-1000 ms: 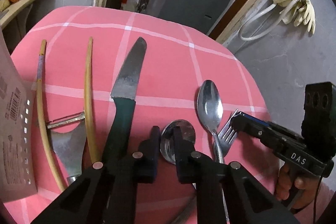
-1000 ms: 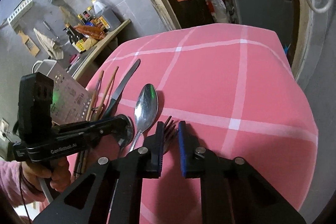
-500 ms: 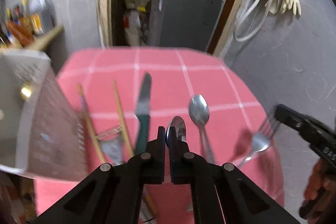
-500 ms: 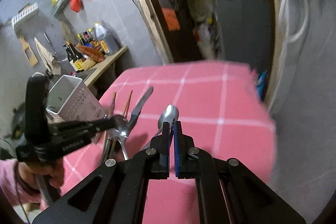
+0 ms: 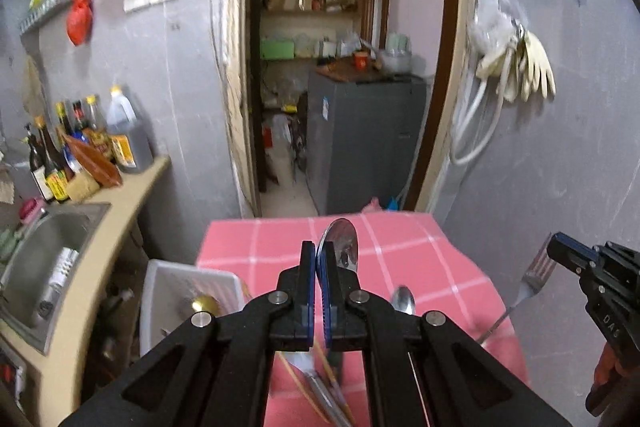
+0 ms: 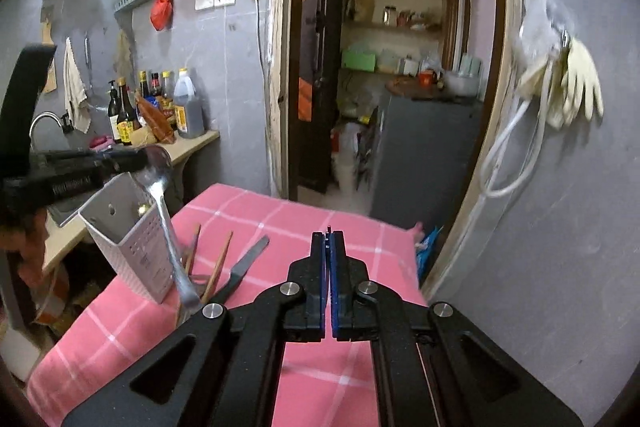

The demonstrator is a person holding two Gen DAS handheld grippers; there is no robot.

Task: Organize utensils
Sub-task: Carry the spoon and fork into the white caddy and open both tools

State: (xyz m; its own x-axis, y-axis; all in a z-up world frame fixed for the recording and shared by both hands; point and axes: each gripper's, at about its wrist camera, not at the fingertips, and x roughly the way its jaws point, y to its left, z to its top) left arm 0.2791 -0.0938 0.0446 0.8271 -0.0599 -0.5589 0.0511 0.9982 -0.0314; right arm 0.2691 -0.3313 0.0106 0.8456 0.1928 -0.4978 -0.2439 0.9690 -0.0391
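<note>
left gripper (image 5: 317, 259) clamped a spoon (image 5: 340, 247) by its bowl, handle down for the holder | right gripper (image 6: 329, 245) pinched the fork (image 5: 538, 269) by its tines, likewise | white holder (image 6: 132, 227) stood at the table's (image 6: 360, 235) left edge

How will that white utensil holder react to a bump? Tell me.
The white holder looks like thin perforated plastic, so probably light. Tall, narrow and standing near the pink cloth's edge, it could tip or slide off if nudged.

white caddy (image 6: 132, 239) blocking left edge, pink table (image 6: 360, 239) bare right
</note>
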